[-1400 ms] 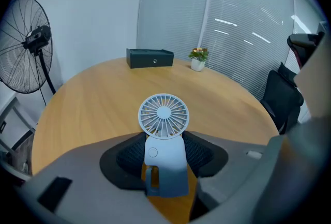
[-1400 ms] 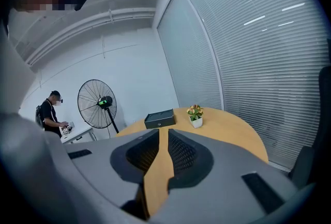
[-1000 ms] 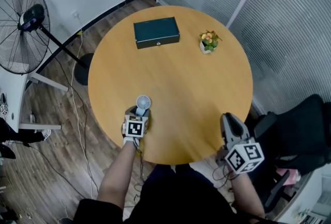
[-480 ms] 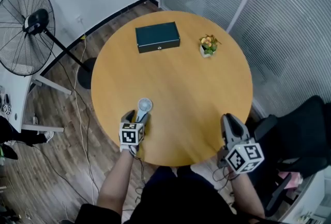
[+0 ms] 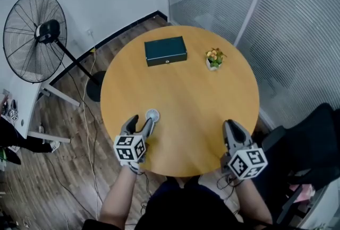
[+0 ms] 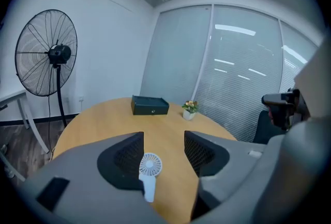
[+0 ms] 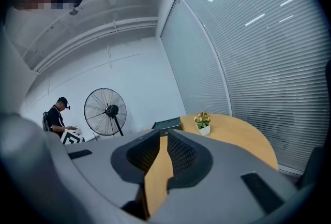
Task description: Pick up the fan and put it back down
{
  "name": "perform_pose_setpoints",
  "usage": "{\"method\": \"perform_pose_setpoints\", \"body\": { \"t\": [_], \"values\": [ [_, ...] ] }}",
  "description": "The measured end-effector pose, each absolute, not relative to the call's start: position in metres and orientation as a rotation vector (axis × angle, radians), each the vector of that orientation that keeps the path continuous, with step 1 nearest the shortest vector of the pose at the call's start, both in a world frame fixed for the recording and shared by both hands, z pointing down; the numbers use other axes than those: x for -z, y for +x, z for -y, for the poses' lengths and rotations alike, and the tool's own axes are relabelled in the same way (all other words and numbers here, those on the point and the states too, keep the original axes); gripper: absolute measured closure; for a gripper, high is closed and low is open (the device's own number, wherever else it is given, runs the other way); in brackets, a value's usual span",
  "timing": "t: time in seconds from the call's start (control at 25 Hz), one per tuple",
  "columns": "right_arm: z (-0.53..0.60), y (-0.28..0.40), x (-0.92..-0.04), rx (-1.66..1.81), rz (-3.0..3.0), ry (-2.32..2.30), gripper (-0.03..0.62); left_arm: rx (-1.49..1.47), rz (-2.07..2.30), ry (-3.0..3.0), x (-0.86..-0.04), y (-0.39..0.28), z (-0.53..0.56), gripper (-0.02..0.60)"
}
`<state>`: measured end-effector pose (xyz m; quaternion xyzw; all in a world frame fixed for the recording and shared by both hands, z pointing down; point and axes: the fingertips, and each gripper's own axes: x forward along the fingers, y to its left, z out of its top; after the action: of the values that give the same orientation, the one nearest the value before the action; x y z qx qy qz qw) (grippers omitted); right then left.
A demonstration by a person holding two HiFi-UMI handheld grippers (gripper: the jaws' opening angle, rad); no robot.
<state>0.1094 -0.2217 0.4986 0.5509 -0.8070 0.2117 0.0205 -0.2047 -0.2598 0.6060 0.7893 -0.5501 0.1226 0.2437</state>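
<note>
Small white fan lies flat on the counter, near its front edge. Left hand-held gripper is just over it, released: jaws wide but closing, fan showing between them, pads clear of it. Right hand-held gripper is at the counter's edge, clenched, holding nothing.

Left claw wide, closing, empty, right claw tips together
</note>
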Motion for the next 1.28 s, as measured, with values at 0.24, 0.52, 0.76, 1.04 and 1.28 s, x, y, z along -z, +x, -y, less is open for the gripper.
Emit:
{"method": "perform_pose_setpoints", "body": {
  "t": [0.24, 0.52, 0.76, 1.04, 1.28],
  "values": [
    [0.219, 0.101, -0.484, -0.62, 2.547, 1.695, 0.556, -0.209, 1.511, 2.204, -0.551, -0.189, 0.25, 0.457],
    [0.219, 0.098, -0.459, -0.534, 2.594, 1.699, 0.583, -0.081, 1.515, 2.272, -0.498, -0.174, 0.237, 0.562],
    [0.217, 0.097, -0.432, -0.435, 2.639, 1.707, 0.589, -0.033, 1.525, 2.386, -0.448, -0.162, 0.229, 0.575],
    [0.224, 0.111, -0.394, -0.307, 2.705, 1.742, 0.589, 0.04, 1.558, 2.465, -0.402, -0.153, 0.226, 0.575],
    [0.224, 0.112, -0.36, -0.194, 2.742, 1.746, 0.589, 0.107, 1.578, 2.513, -0.366, -0.152, 0.221, 0.575]
  ]
}}
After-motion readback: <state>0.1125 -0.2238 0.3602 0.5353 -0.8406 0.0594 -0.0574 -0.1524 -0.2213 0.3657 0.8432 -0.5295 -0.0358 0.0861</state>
